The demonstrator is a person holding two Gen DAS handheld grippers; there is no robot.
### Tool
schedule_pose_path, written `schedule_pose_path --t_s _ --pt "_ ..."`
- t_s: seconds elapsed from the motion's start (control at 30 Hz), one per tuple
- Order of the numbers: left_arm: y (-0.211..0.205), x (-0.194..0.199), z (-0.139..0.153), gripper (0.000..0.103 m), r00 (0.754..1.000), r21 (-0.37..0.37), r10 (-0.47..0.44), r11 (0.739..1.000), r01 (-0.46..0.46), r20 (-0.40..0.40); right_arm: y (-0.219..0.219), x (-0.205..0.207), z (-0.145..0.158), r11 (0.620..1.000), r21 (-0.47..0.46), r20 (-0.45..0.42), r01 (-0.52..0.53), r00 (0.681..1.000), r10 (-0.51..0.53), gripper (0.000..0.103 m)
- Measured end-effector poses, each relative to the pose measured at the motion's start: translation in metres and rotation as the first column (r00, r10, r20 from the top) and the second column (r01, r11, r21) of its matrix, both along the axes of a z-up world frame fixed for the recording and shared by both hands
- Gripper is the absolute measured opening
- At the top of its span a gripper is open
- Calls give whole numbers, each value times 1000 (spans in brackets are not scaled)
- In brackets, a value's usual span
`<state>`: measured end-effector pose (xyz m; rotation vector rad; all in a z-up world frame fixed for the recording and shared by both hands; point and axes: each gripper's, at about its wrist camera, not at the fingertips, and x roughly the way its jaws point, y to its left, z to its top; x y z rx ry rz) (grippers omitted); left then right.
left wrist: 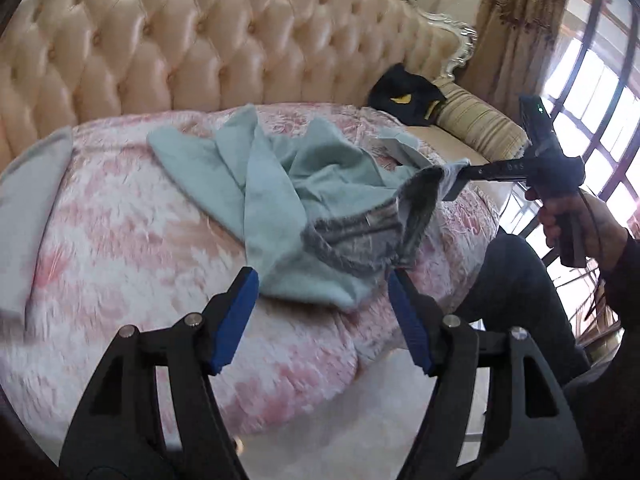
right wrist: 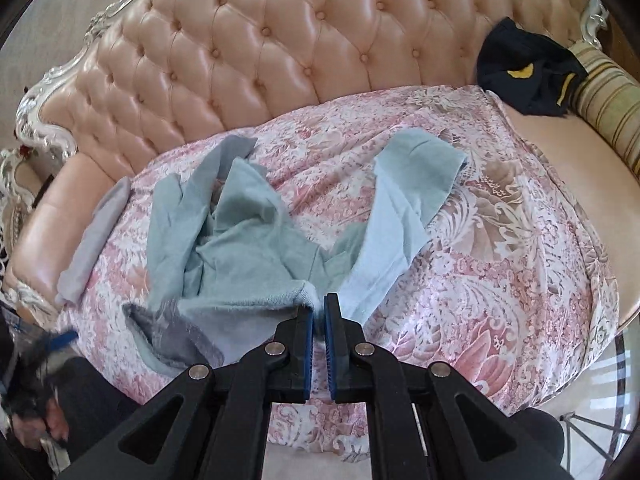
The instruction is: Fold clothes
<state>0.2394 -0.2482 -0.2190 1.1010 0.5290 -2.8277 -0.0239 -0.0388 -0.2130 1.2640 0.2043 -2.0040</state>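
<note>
Big tufted peach sofa (right wrist: 280, 52) with silver carved trim, a pink floral cover (right wrist: 500, 264) spread over the seat, windows off past the right claw. Far beyond both claws, at the sofa's end, sits a dark navy garment with a yellow patch (right wrist: 528, 68) next to a striped bolster (right wrist: 608, 96). A folded grey piece (right wrist: 96, 236) lies well out to the left of the claws, on the cover's edge.

The thing being worked is the pale blue-green sweater (right wrist: 248, 240), rumpled on the cover just ahead of both claws, sleeves thrown away from them toward the backrest, grey inside of the hem showing.

Right claw (right wrist: 318, 320): pads pressed together, pinching the sweater's near edge and holding it lifted a bit. Left claw (left wrist: 324, 280): spread wide, hovering right at the hem, nothing between the fingers; its right finger looks close to the grey lining, can't tell if it touches.

My read is it's a spreading-out or straightening step. To do it well, I'd get the left claw onto the same hem edge, well apart from the right one, grab just one layer if opening it, then pull both apart evenly so the body goes flat. Watch out for the knit dragging the cover along with it.
</note>
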Motion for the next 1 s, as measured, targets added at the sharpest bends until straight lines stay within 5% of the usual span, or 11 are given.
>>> schedule_pose_path --t_s 0.13,0.5,0.53,0.6,0.77,0.83,0.9,0.93,1.0 --pt "-10 -39 -13 70 981 -10 -181 983 182 64 1 11 0 998 39 -34 -53 998 54 7" --pt "-16 -111 -53 69 878 22 -412 907 420 245 8 34 -1 970 138 -118 -200 969 216 7" --pt "-12 -114 -57 65 857 29 -439 894 448 269 8 37 -1 964 150 -127 -221 962 240 7" --pt "-8 -115 -58 39 833 48 -468 878 476 296 9 42 -1 950 173 -145 -261 947 287 7" --pt "-3 -109 -55 27 807 88 -497 864 497 319 16 52 7 900 226 -206 -374 884 419 8" --pt "2 -105 -52 23 806 77 -498 861 502 319 15 58 9 866 265 -228 -424 845 483 22" --pt "7 -99 -49 22 806 62 -500 859 509 317 13 65 10 823 320 -256 -469 794 552 73" --pt "11 -97 -47 22 806 49 -499 858 512 318 12 71 11 799 365 -284 -478 760 584 84" --pt "20 -92 -44 22 803 18 -499 852 523 325 9 79 9 759 422 -324 -496 699 637 87"
